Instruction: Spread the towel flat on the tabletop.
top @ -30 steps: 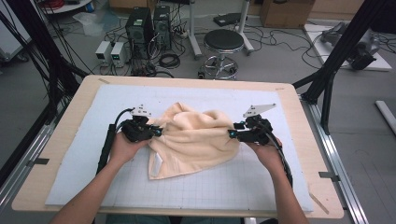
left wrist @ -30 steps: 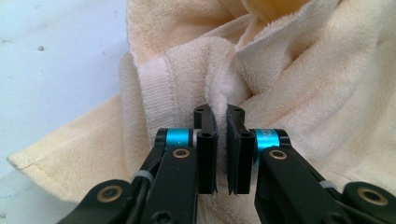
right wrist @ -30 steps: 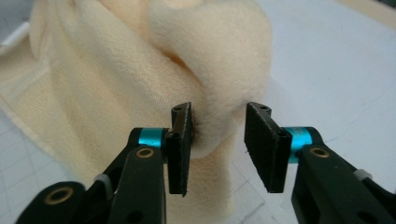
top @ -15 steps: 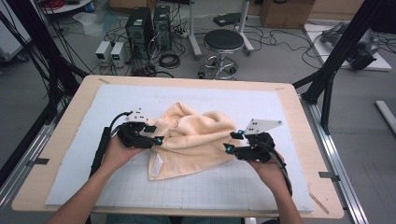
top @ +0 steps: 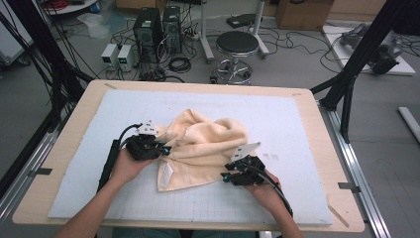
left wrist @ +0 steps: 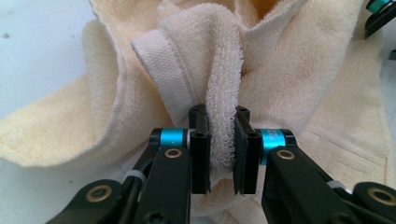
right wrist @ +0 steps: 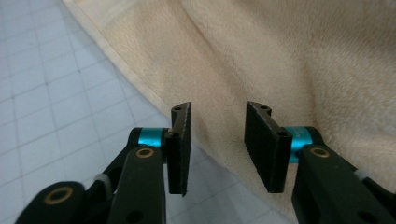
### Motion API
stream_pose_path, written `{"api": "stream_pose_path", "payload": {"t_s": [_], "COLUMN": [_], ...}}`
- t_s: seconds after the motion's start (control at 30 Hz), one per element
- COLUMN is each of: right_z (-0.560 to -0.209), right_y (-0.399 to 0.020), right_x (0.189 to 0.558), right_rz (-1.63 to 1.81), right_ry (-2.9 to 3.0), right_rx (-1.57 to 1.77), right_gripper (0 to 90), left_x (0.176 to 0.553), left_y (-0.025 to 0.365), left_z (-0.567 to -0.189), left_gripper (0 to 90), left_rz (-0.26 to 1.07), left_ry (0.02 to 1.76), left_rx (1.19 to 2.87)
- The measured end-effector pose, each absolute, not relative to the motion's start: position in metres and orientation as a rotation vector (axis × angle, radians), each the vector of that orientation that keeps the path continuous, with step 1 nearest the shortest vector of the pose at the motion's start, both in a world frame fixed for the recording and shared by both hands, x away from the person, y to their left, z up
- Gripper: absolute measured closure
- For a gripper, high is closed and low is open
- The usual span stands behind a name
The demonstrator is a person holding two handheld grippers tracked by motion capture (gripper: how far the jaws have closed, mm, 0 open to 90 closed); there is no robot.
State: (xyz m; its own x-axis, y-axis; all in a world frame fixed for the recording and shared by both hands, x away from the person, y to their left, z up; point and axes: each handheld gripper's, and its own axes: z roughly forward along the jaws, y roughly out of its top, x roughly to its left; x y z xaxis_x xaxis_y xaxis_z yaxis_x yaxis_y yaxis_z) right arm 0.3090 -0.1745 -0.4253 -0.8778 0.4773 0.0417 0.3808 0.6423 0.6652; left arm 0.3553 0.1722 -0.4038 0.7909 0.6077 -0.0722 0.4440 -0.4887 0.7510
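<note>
A cream terry towel point(top: 208, 141) lies crumpled on the white gridded mat point(top: 287, 114). My left gripper point(top: 166, 148) is at the towel's left side. In the left gripper view it point(left wrist: 222, 140) is shut on an upright fold of the towel point(left wrist: 224, 70); its jaws have just been closing on that fold. My right gripper point(top: 225, 176) is at the towel's near right edge. In the right gripper view it point(right wrist: 217, 135) stands open over the towel's hemmed edge point(right wrist: 280, 56). Its jaws have just been closing, but the pads press on nothing.
The mat covers a wooden table point(top: 74, 129) with bare mat to the left, right and far side of the towel. A white label point(top: 167, 173) shows on the towel's near corner. Beyond the table stand a stool point(top: 241, 44) and computer cases point(top: 156, 25) with cables.
The right hand has come toward the person and down, from the towel's right side to its near right edge. The left gripper stayed at the left side. The towel has bunched more.
</note>
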Motion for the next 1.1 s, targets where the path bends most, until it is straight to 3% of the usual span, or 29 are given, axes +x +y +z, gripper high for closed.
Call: {"api": "stream_pose_path", "payload": {"t_s": [0.07, 0.2, 0.23, 0.27, 0.37, 0.5, 0.83, 1.1], "right_z": [-0.427, -0.431, -0.432, -0.432, -0.429, -0.42, -0.408, -0.401], "right_y": [-0.173, -0.172, -0.173, -0.173, -0.176, -0.205, -0.283, -0.312], "right_x": [0.31, 0.313, 0.313, 0.313, 0.31, 0.299, 0.303, 0.329], "right_rz": [1.04, 1.033, 1.043, 1.043, 1.029, 1.033, 0.977, 0.911], "right_ry": [2.732, 2.76, 2.766, 2.766, 2.779, 2.759, 2.633, 2.565], "right_rx": [0.704, 0.702, 0.671, 0.671, 0.616, 0.623, 0.821, 0.934], "right_gripper": [66.3, 79.0, 85.2, 85.2, 86.7, 86.7, 86.6, 86.1], "left_x": [0.354, 0.35, 0.35, 0.35, 0.349, 0.346, 0.346, 0.348], "left_y": [0.172, 0.172, 0.173, 0.174, 0.179, 0.182, 0.175, 0.162], "left_z": [-0.403, -0.401, -0.4, -0.398, -0.393, -0.382, -0.38, -0.383], "left_gripper": [79.4, 78.6, 69.4, 69.4, 55.7, 51.4, 50.2, 50.4], "left_rz": [0.255, 0.229, 0.198, 0.184, 0.167, 0.186, 0.196, 0.183], "left_ry": [0.778, 0.755, 0.738, 0.737, 0.734, 0.702, 0.676, 0.662], "left_rx": [2.168, 2.163, 2.149, 2.132, 2.085, 2.069, 2.06, 2.068]}}
